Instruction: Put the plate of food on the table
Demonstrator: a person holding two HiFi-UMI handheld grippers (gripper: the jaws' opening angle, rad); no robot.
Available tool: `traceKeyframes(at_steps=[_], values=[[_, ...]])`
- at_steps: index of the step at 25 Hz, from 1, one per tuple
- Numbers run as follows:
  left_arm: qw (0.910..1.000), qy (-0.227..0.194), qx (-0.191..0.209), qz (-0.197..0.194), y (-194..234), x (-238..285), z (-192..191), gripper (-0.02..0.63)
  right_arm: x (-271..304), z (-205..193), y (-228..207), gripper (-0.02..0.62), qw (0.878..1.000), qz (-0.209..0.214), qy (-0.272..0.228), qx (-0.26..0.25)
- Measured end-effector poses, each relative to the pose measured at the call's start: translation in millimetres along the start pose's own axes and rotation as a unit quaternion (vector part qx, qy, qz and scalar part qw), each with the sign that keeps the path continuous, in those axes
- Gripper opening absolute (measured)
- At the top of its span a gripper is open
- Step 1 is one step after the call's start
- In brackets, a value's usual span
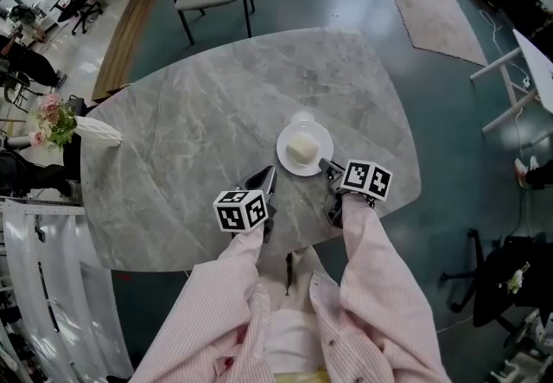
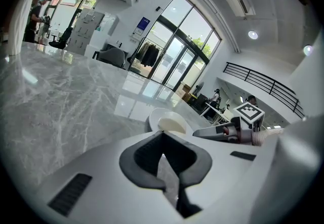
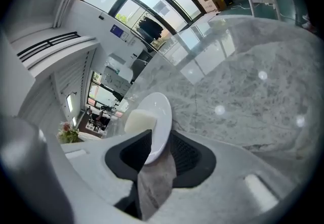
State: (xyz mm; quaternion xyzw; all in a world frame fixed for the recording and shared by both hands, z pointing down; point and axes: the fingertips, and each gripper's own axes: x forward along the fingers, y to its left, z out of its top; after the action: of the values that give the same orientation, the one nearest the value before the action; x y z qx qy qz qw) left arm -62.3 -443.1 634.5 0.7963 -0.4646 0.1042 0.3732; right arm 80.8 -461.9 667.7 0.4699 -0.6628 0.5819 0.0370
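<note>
Right gripper fingers clamped on plate rim; plate with pale food block on marble surface; left gripper fingers together, empty, just beside the plate.

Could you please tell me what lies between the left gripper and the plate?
Nothing but bare table separates the left gripper from the plate; the head view shows it, and the left gripper view agrees.
</note>
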Motion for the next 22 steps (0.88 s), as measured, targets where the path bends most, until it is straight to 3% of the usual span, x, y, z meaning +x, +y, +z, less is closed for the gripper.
traceKeyframes(at_steps=[3, 7, 17, 22], values=[[1.0000, -0.004, 0.000, -0.003, -2, -3, 1, -0.005, -10, 2, -3, 0.101, 1.000, -0.007, -0.008, -0.006], [0.9997, -0.016, 0.014, -0.013, -9, -10, 10, -0.005, -19, 5, 2, 0.100, 1.000, 0.020, -0.016, -0.002], [0.9947, -0.053, 0.082, -0.032, -31, -42, 39, -0.005, -41, 12, 50, 0.006, 0.988, 0.056, -0.036, -0.140], [0.9911, -0.084, 0.095, -0.040, -39, -58, 55, -0.005, -57, 22, 79, 0.006, 0.976, 0.089, -0.060, -0.188]])
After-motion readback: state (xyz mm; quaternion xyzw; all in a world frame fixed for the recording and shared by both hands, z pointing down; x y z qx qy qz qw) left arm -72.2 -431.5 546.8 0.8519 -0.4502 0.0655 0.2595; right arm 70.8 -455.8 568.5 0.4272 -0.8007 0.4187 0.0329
